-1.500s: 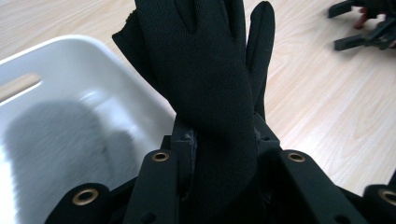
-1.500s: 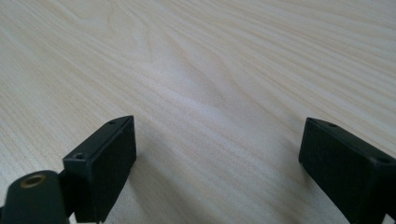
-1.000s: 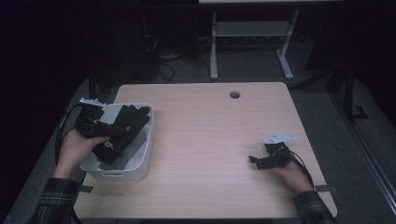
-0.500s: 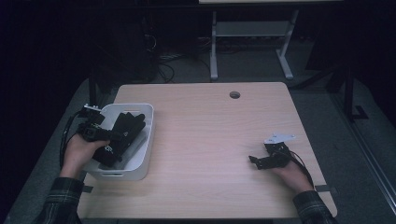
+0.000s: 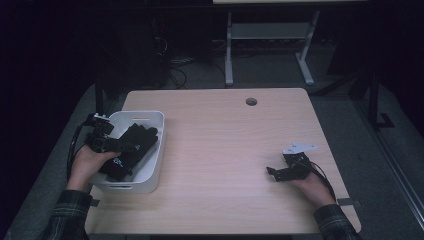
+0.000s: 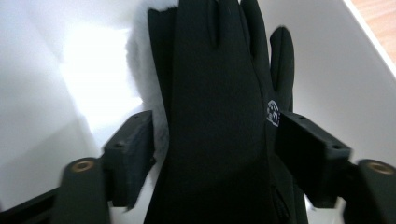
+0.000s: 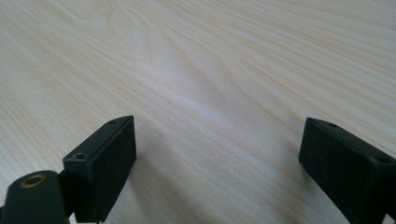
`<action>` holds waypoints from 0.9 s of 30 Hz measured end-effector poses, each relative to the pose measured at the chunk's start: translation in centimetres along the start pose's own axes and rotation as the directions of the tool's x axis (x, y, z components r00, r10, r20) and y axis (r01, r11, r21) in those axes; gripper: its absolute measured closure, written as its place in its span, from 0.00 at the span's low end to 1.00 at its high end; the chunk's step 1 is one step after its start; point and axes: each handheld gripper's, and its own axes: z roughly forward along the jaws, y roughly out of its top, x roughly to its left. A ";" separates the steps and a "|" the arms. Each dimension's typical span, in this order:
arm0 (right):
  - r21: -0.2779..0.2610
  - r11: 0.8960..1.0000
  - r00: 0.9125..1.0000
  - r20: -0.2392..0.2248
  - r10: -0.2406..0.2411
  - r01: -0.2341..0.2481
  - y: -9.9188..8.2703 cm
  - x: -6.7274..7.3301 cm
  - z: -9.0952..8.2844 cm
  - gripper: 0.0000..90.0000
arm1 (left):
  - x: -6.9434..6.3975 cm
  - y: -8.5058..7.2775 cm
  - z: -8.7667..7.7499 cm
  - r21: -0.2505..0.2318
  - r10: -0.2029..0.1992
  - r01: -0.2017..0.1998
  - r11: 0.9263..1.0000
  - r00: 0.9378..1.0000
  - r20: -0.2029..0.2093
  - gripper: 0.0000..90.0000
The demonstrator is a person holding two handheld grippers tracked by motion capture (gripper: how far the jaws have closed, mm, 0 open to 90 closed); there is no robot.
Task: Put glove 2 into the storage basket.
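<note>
Lowered into the white bin since the earlier frame, the left gripper has just had its jaws opened, with the black gloves lying between the spread pads and no longer pinched. The gloves are seen stacked lengthwise in the bin, fingers pointing away, matte black with a small white logo near one edge and pale fleece lining showing at the side. The right gripper is held open on the wooden table, well apart from the bin.

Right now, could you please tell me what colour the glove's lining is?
White and fluffy, along the black fabric glove's edge; clearest in the left gripper view.
</note>
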 end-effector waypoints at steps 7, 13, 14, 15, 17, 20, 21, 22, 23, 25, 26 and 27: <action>0.000 1.000 1.000 0.000 0.000 0.000 0.0 0.0 0.0 0.12 | -0.7 0.6 -1.6 -0.079 0.027 -0.026 0.997 1.000 0.001 0.27; 0.000 1.000 1.000 0.000 0.000 0.000 0.0 0.0 0.0 0.12 | -2.1 1.4 -2.7 -0.139 0.063 -0.062 0.988 0.998 0.007 0.27; 0.000 1.000 1.000 0.000 0.000 0.000 0.0 0.0 0.0 0.12 | -2.4 1.5 -2.8 -0.147 0.070 -0.068 0.987 0.997 0.011 0.27; 0.000 1.000 1.000 0.000 -0.001 0.001 0.0 0.0 0.0 0.12 | -2.8 1.8 -2.9 -0.151 0.083 -0.080 0.985 0.996 0.016 0.27; 0.000 1.000 1.000 0.001 0.002 -0.002 0.0 0.0 0.0 0.12 | -3.4 2.1 -3.0 -0.165 0.100 -0.095 0.982 0.995 0.020 0.27; 0.000 1.000 1.000 0.001 0.002 -0.002 0.0 0.0 0.0 0.12 | -4.5 2.5 -3.2 -0.188 0.129 -0.120 0.975 0.991 0.034 0.27; 0.000 1.000 1.000 0.001 0.002 -0.002 0.0 0.0 0.0 0.12 | -4.9 2.7 -3.2 -0.196 0.138 -0.128 0.972 0.990 0.039 0.27; 0.000 1.000 1.000 0.000 0.003 -0.003 0.0 0.0 0.0 0.12 | -5.3 2.8 -3.2 -0.204 0.147 -0.135 0.970 0.988 0.046 0.27; 0.000 1.000 1.000 0.001 0.003 -0.003 0.0 0.0 0.0 0.12 | -5.7 3.0 -3.2 -0.210 0.156 -0.142 0.967 0.986 0.055 0.27; 0.000 1.000 1.000 0.001 0.003 -0.003 0.0 0.0 0.0 0.12 | -6.7 3.3 -2.9 -0.225 0.172 -0.152 0.962 0.983 0.071 0.27; 0.000 1.000 1.000 0.001 0.003 -0.003 0.0 0.0 0.0 0.12 | -7.2 3.5 -2.8 -0.231 0.178 -0.155 0.960 0.981 0.079 0.27; -0.001 1.000 1.000 0.001 0.002 -0.002 0.0 0.0 0.0 0.12 | -7.6 3.6 -2.5 -0.239 0.189 -0.164 0.957 0.978 0.084 0.27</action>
